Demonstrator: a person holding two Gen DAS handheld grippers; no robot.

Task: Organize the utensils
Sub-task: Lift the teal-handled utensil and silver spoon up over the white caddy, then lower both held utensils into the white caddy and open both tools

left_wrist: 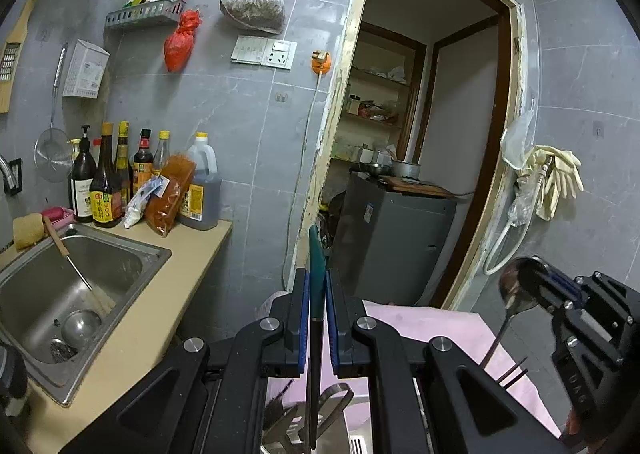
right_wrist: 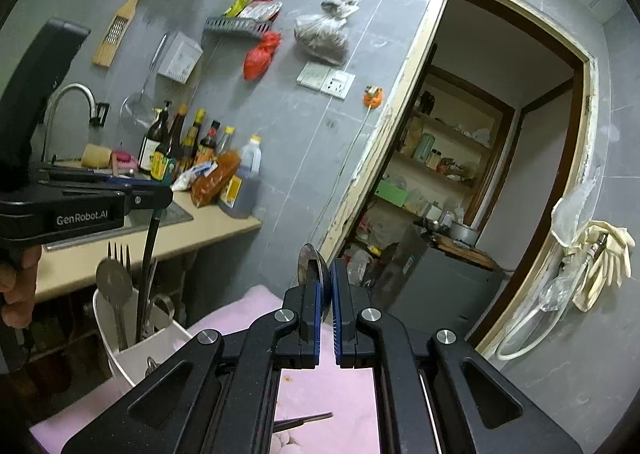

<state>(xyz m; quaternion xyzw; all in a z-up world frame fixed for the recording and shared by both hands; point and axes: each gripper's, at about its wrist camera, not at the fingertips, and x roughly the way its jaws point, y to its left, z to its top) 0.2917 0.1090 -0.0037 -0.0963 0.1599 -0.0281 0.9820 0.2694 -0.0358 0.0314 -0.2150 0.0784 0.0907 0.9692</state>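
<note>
My left gripper (left_wrist: 317,286) is shut on a green-handled utensil (left_wrist: 317,254) that stands upright, its dark shaft (left_wrist: 315,382) pointing down toward metal utensils (left_wrist: 316,414) below. In the right wrist view the left gripper (right_wrist: 160,194) holds this shaft (right_wrist: 147,274) in a white utensil holder (right_wrist: 152,350) with a spoon (right_wrist: 114,280) and fork (right_wrist: 119,252). My right gripper (right_wrist: 326,286) is shut on the bowl of a metal spoon (right_wrist: 308,262). It also shows in the left wrist view (left_wrist: 532,286), the spoon's handle (left_wrist: 498,338) hanging down.
A pink cloth (right_wrist: 332,394) covers the table, with dark chopsticks (right_wrist: 308,419) on it. A steel sink (left_wrist: 60,294) sits in the beige counter (left_wrist: 152,318), bottles (left_wrist: 104,178) behind. An open doorway (left_wrist: 424,134) lies ahead.
</note>
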